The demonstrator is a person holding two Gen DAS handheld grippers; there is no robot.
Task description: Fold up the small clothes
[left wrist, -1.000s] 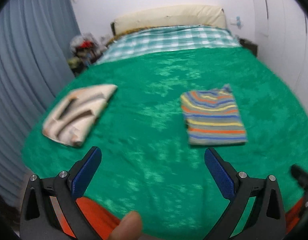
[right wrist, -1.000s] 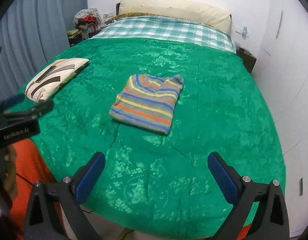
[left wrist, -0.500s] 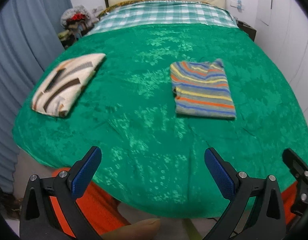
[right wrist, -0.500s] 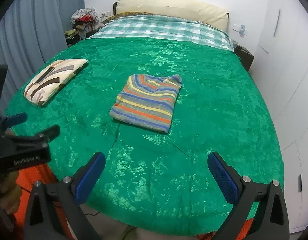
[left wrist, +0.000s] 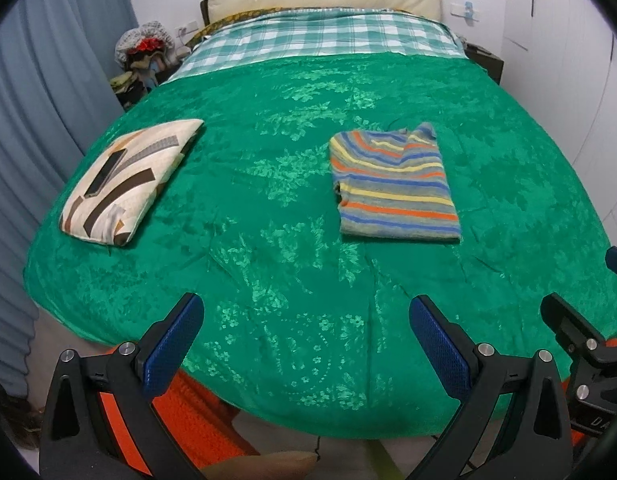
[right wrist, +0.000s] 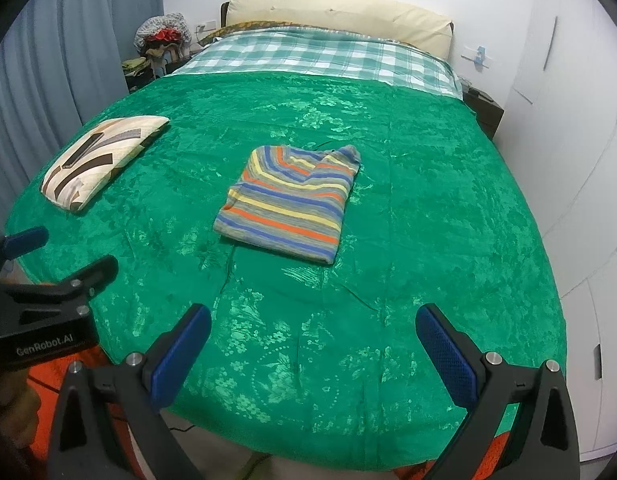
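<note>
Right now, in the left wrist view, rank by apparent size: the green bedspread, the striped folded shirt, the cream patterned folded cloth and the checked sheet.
1. green bedspread, by far.
2. checked sheet, though it lies farthest away, so it looks smaller than it is.
3. striped folded shirt and cream patterned folded cloth: too alike to rank.

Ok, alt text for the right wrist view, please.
A folded striped shirt lies mid-bed on a green bedspread, with a folded patterned cloth at the left. The open right gripper frames the foreground; the left gripper shows at the left edge.
</note>
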